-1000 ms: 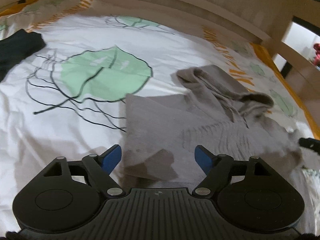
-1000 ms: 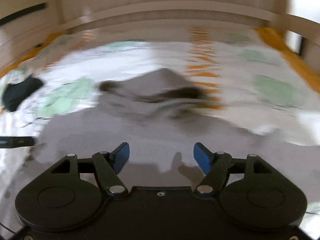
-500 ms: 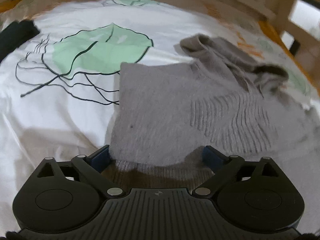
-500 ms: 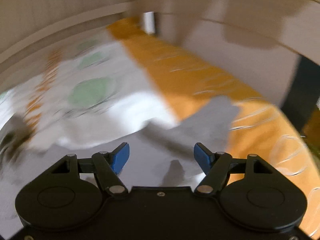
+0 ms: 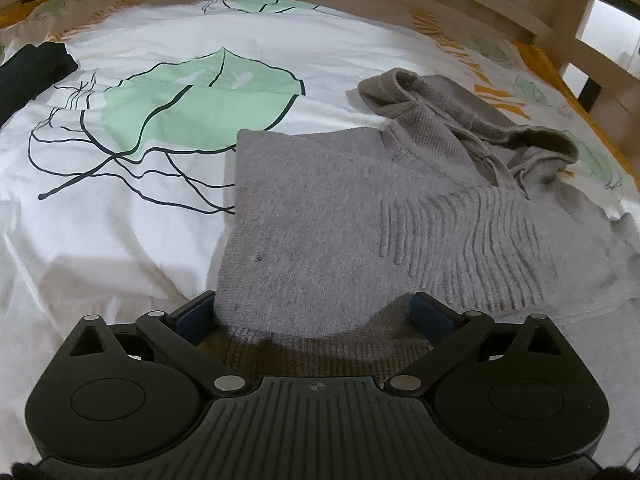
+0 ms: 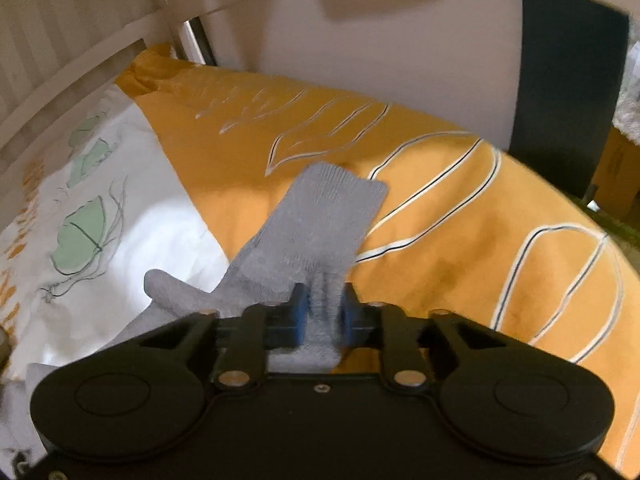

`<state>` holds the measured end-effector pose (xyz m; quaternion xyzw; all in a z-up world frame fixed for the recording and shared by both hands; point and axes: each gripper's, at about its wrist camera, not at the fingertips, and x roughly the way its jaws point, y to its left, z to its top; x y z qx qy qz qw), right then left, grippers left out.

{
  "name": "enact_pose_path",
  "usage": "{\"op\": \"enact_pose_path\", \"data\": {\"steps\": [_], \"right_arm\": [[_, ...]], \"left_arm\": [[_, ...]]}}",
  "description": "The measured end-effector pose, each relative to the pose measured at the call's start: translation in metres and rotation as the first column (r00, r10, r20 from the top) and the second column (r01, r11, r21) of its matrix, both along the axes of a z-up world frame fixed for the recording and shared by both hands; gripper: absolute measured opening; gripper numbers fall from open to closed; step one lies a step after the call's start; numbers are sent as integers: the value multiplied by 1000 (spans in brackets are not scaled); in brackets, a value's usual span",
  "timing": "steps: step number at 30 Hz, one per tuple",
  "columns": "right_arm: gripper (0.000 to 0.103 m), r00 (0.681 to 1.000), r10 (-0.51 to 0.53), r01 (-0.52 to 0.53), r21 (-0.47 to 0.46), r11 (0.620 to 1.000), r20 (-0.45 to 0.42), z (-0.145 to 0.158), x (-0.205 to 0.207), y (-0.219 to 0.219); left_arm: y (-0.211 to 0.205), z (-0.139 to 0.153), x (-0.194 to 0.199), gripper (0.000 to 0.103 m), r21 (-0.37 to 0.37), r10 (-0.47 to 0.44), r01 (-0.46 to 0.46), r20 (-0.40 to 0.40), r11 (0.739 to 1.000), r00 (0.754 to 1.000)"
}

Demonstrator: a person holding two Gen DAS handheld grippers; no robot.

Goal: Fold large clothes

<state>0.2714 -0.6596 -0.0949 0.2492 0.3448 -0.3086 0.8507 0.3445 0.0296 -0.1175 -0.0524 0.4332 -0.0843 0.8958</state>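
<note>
A: Count — one grey hooded sweater flat on bed, hood toward headboard; one dark garment far left.

B: Left hand-held gripper spread wide astride hem; right hand-held gripper closing on sleeve, cuff pointing away.

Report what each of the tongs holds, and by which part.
The right tongs are closing on the grey sweater's sleeve, just behind its cuff. The left tongs stand wide open over the sweater's hem, gripping nothing.
</note>
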Motion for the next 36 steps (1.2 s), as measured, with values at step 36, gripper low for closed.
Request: {"op": "enact_pose_path", "data": {"steps": [36], "right_arm": [[13,511,853,-828,-207,521,107,64,97,489]], "left_arm": [[63,77,-17,101,-219,123,-92,132,971,984]]}}
